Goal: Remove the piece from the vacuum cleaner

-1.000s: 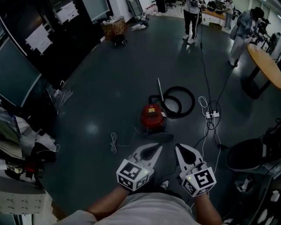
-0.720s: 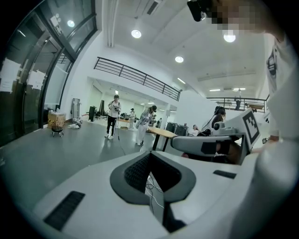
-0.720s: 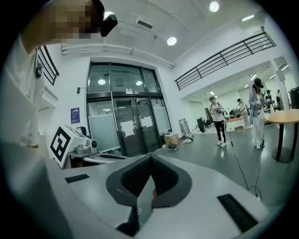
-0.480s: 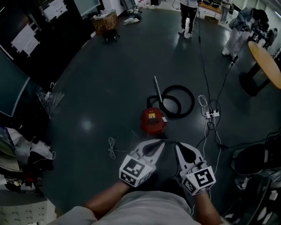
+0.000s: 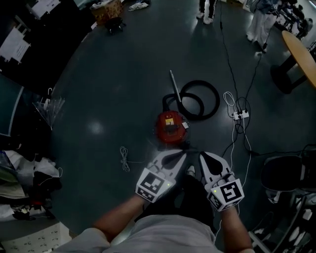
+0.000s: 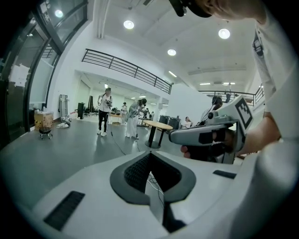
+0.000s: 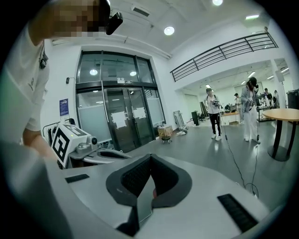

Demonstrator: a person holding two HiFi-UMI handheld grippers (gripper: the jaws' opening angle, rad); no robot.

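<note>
The red vacuum cleaner (image 5: 170, 127) stands on the dark floor in the head view. Its black hose (image 5: 201, 101) lies coiled behind it, and a metal wand (image 5: 175, 84) points away from it. My left gripper (image 5: 180, 155) and right gripper (image 5: 203, 155) hover side by side just short of the vacuum, above the floor and apart from it. Both are shut with nothing between the jaws. In the left gripper view the left gripper (image 6: 150, 155) has its pads together, and the right gripper (image 6: 205, 136) shows beside it. The right gripper (image 7: 150, 158) looks the same in its own view.
A white power strip (image 5: 240, 114) with cables lies right of the hose, and a loose white cable (image 5: 124, 157) lies left of the vacuum. A black chair (image 5: 284, 173) and a round table (image 5: 302, 58) stand at the right, clutter (image 5: 24, 183) at the left. People (image 5: 206, 10) stand far off.
The head view has tilted further down, so the far end of the room slid out of the top. Both grippers stay shut and have come a little closer to the vacuum.
</note>
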